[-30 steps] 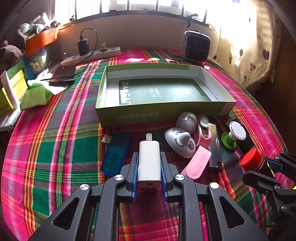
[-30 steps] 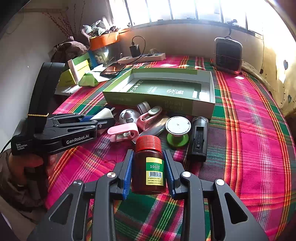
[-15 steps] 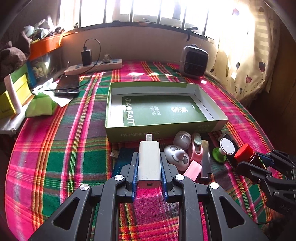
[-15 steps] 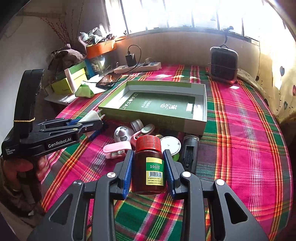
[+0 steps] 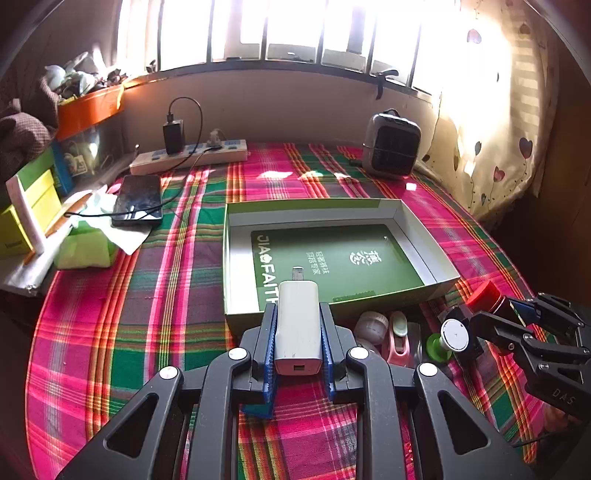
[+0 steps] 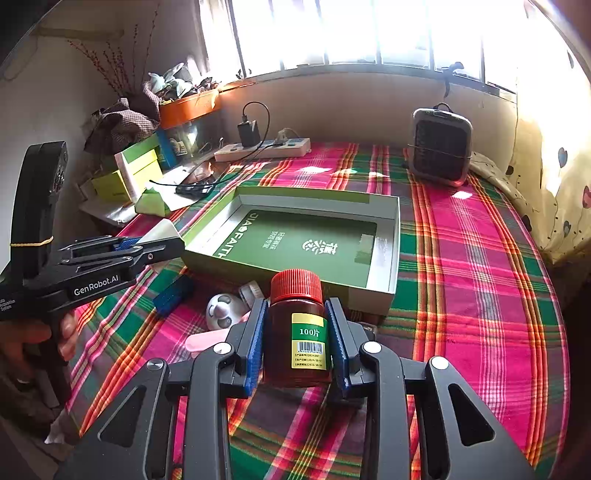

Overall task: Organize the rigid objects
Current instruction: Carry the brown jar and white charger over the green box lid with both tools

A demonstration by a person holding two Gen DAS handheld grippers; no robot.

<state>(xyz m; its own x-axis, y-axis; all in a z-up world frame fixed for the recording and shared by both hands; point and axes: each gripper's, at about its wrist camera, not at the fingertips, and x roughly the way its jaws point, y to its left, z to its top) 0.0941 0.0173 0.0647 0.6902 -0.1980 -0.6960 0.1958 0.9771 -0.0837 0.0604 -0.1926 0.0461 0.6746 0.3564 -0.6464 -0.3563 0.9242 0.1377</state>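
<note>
A white power strip [image 5: 188, 157] lies at the back of the plaid-covered tabletop [image 5: 110, 306], below the window [image 5: 295, 29]. A black charger [image 5: 173, 134] is plugged into the strip, and its cable runs to a dark phone [image 5: 138, 201] lying just in front of the strip. Left of the strip sits an orange tray [image 5: 88, 109]; well to its right stands a small grey heater [image 5: 391, 146], and past that hangs a heart-print curtain [image 5: 498, 147].
</note>
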